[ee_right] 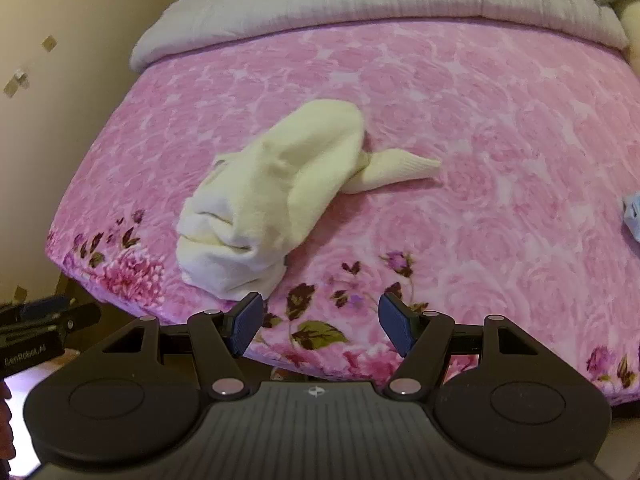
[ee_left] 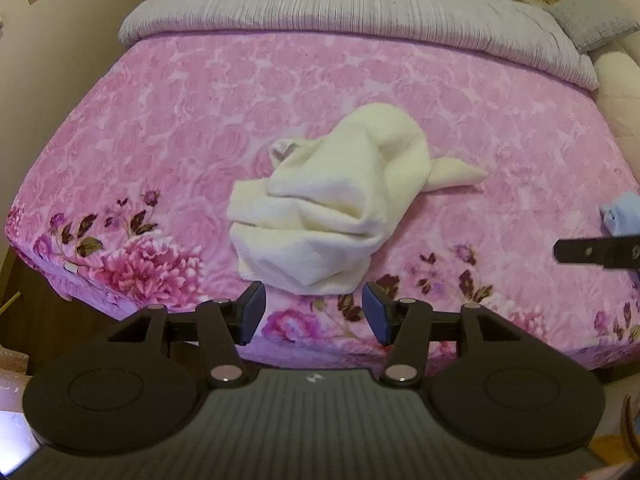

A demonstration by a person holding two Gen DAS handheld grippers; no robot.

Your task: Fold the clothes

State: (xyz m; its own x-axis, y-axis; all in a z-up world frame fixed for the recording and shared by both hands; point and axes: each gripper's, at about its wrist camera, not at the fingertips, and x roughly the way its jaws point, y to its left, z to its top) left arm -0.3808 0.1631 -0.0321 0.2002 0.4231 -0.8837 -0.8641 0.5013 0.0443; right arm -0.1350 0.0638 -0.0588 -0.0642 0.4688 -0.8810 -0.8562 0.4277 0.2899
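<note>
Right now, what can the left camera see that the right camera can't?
Only the left wrist view shows the grey pillow and the right gripper's finger poking in. Only the right wrist view shows the left gripper's body at its edge. Both show the crumpled cream garment on the pink floral blanket, the grey duvet, and open, empty jaws.

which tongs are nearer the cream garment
Left. The left tongs hang open at the cream garment's near edge; the right tongs hang open beside it, to its right.
</note>
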